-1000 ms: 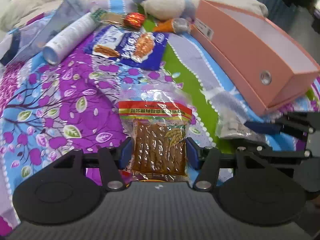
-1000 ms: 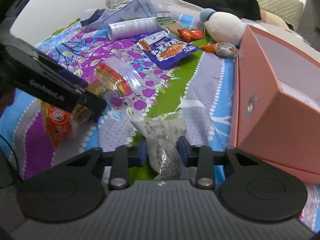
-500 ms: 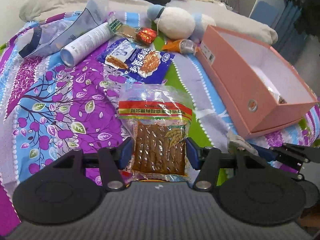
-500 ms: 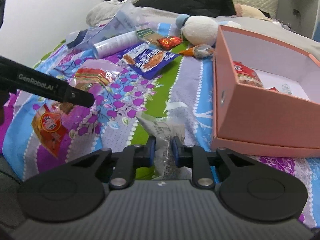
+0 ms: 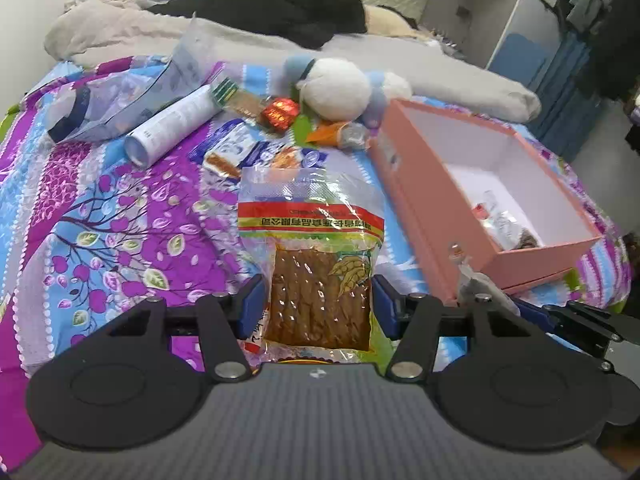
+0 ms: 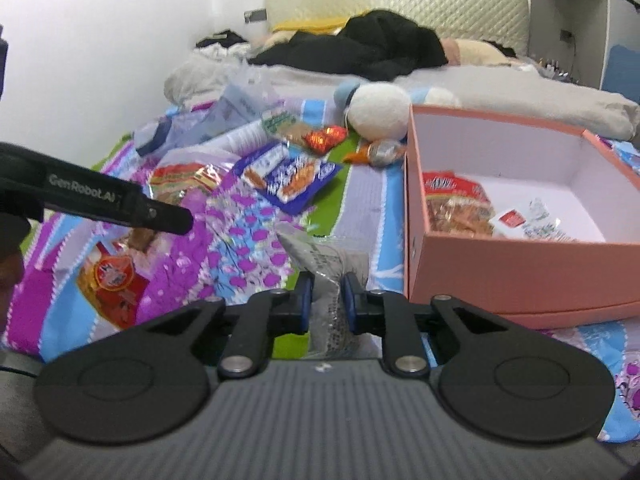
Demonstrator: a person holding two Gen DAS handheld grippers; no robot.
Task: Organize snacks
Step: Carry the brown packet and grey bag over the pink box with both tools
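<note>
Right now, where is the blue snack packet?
The blue snack packet lies flat on the bedspread, mid-left in the right wrist view, between the white tube and the pink box.

text: "GenRobot.AI" | on: left gripper (image 6: 120, 204) side, right wrist view | other print: unreadable

Your left wrist view looks steeply down and close over the bed (image 5: 120, 216). Your right wrist view looks lower and flatter from farther right. Both face the headboard (image 6: 400, 4) and share the pink box (image 5: 420, 196) and plush toy (image 6: 380, 114).
</note>
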